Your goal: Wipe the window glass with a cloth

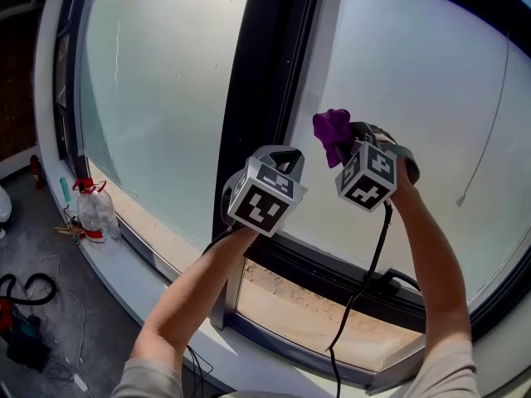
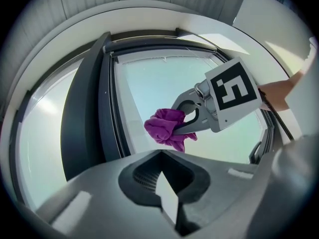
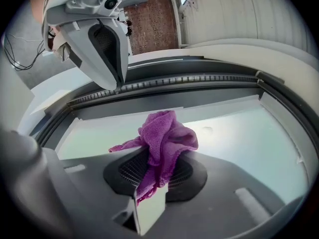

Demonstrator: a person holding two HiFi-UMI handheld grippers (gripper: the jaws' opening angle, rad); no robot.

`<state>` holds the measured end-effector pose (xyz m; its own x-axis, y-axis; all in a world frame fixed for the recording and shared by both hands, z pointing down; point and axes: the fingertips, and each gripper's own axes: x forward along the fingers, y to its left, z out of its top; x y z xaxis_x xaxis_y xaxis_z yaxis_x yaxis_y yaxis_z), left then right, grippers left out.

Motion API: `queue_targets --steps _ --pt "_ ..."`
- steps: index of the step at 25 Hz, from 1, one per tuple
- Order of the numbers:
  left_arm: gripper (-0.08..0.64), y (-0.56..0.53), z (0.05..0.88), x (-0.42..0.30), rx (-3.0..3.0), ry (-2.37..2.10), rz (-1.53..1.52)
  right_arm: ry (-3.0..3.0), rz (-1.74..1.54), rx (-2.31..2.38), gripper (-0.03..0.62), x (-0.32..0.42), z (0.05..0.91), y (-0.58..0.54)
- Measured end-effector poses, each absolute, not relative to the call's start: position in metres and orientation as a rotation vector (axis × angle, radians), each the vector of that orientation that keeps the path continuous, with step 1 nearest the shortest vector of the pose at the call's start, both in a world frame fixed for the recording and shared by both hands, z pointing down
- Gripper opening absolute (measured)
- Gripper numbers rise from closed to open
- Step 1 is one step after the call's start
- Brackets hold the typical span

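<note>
My right gripper (image 1: 353, 148) is shut on a bunched purple cloth (image 1: 332, 131) and holds it up at the right window pane (image 1: 440, 81), just right of the dark mullion (image 1: 265, 56). Whether the cloth presses on the glass I cannot tell. In the right gripper view the cloth (image 3: 167, 136) spills over the shut gripper (image 3: 149, 203), with pale glass (image 3: 239, 133) behind. My left gripper (image 1: 282, 160) hovers lower and to the left, in front of the mullion, shut with nothing in it. The left gripper view looks past its own tips (image 2: 167, 200) at the right gripper (image 2: 187, 126) and the cloth (image 2: 164, 128).
A second pane (image 1: 166, 81) lies left of the mullion. Plastic bottles (image 1: 93, 210) stand on the white sill (image 1: 133, 259) at lower left. Cables and gear (image 1: 29, 297) lie on the floor. A black cable (image 1: 365, 280) hangs from the right gripper.
</note>
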<state>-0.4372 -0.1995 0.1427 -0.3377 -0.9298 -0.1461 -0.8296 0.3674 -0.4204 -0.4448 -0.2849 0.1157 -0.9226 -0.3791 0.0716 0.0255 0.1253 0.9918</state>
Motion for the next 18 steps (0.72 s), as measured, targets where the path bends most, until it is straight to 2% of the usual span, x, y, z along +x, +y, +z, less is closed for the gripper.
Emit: queue_targets --steps 18 --pt "0.007 -0.189 0.042 -0.428 -1.438 2.166 -0.355 -2.228 -1.955 0.516 0.112 -0.457 -0.051 -0.272"
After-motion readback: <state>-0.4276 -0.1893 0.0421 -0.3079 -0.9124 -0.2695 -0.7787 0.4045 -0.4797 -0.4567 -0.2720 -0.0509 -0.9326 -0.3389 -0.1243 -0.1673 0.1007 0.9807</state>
